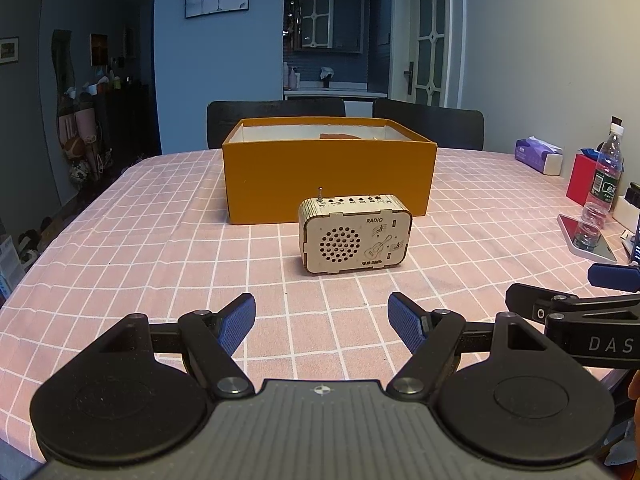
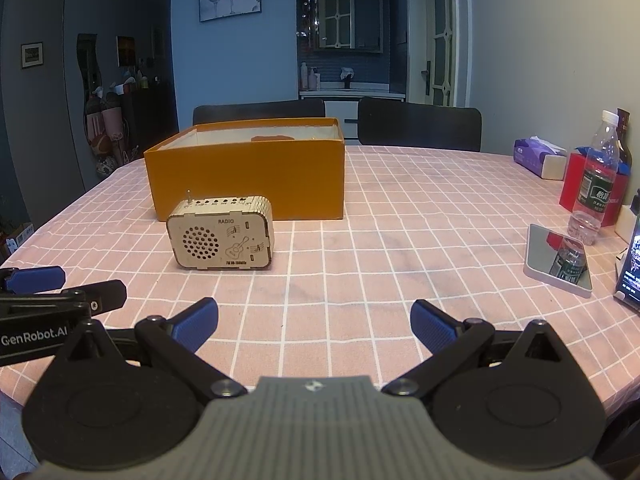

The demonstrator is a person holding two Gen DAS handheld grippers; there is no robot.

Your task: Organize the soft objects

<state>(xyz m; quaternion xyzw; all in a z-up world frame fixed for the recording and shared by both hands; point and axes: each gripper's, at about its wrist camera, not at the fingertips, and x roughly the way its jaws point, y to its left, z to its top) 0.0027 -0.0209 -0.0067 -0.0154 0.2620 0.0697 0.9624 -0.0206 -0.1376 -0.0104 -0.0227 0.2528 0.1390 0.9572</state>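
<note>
1. Box (image 1: 328, 178) is open-topped, orange, on the far half of the table (image 1: 160, 240). Its front wall hides nearly all of the inside; only a sliver of a reddish-brown thing (image 1: 340, 136) shows over the rim, too little to say what it is.
2. Same sliver in right view (image 2: 272, 137), near the back wall. Soft or not, cannot tell.
3. Radio (image 1: 354, 234), wooden, stands upright just in front of the box, speaker grille facing the cameras. Whether it touches the box, cannot tell.
4. Left gripper (image 1: 322, 322): jaws wide apart, nothing between them, low over the near tablecloth. Radio lies ahead, slightly right of the gap; box is beyond it.
5. Right gripper (image 2: 314, 326): jaws wide apart, empty. Radio (image 2: 220, 234) and box (image 2: 248, 178) are ahead and to its left, well apart from the fingertips.
6. Each gripper shows at the frame edge of the other's view, cut off; they sit side by side.
7. Right edge: bottle (image 2: 596, 184), tissue pack (image 2: 538, 158), red carton (image 2: 576, 188) partly behind the bottle, mirror-like slab (image 2: 558, 260), a lit screen (image 2: 632, 272) cut by the frame.
8. Two chairs (image 1: 276, 120) behind the table, mostly hidden by the box.
</note>
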